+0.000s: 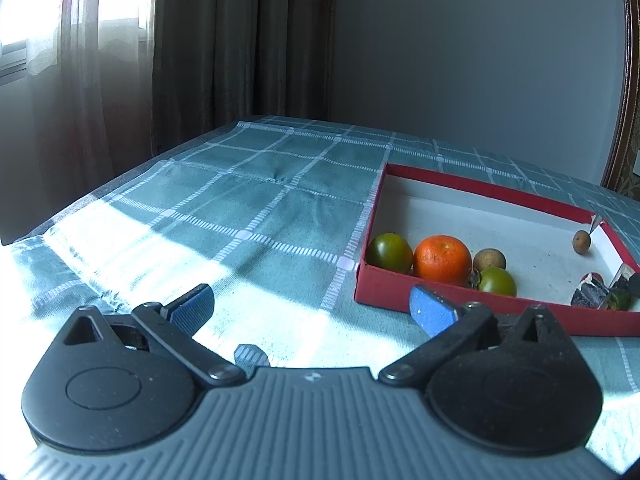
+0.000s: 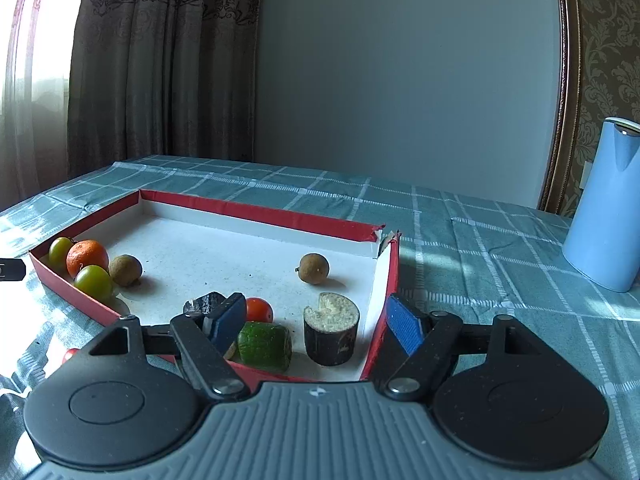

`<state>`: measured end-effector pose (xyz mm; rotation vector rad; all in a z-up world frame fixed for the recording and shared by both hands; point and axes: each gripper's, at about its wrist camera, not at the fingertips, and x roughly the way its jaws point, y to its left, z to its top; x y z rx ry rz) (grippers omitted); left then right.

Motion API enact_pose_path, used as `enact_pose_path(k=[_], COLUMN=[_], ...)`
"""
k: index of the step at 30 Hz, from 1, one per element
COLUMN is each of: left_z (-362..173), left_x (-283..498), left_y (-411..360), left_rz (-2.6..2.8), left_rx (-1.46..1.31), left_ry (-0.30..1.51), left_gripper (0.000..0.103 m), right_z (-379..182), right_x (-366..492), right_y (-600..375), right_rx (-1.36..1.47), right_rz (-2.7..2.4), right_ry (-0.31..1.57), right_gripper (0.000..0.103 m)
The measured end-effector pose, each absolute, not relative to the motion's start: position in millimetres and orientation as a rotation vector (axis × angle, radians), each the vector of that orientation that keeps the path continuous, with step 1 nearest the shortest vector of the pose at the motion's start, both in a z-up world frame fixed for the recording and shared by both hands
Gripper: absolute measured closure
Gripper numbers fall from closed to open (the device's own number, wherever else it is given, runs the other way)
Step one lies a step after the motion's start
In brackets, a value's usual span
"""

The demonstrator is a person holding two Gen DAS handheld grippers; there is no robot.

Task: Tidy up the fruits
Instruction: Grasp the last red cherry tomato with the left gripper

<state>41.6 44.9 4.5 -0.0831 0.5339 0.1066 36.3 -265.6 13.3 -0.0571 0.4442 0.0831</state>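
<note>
A shallow red box (image 2: 256, 212) with a white floor lies on the checked cloth; it also shows in the left wrist view (image 1: 480, 186). At its left corner sit an orange (image 2: 87, 258), two green tomatoes (image 2: 93, 283) and a brown longan (image 2: 125, 270). Another longan (image 2: 314, 267) lies near the right wall. At the near edge are a red cherry tomato (image 2: 259, 309), a green cucumber piece (image 2: 265, 341) and a dark sugarcane stub (image 2: 331, 328). My right gripper (image 2: 316, 320) is open and empty over the box's near edge. My left gripper (image 1: 312, 304) is open and empty, left of the box.
A light blue jug (image 2: 604, 208) stands on the table at the right. A small red fruit (image 2: 70, 355) lies on the cloth outside the box's near left wall. Curtains and a grey wall stand behind the table. The table's left edge (image 1: 80, 196) is near.
</note>
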Motion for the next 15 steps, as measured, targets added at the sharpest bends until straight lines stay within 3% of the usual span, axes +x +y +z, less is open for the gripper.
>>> enact_pose_path(k=[8, 15], left_z=[13, 10], left_x=[23, 19], left_y=[9, -54], left_rz=[-0.031, -0.082], left_rx=[-0.058, 0.131], left_ry=[0.531, 0.526], left_gripper=[0.000, 0.000], right_z=[6, -3], right_x=[-12, -10], right_y=[-312, -342], right_rx=[0.168, 0.370], right_rz=[0.116, 0.108], right_ry=[0.443, 0.460], right_gripper=[0.026, 0.022])
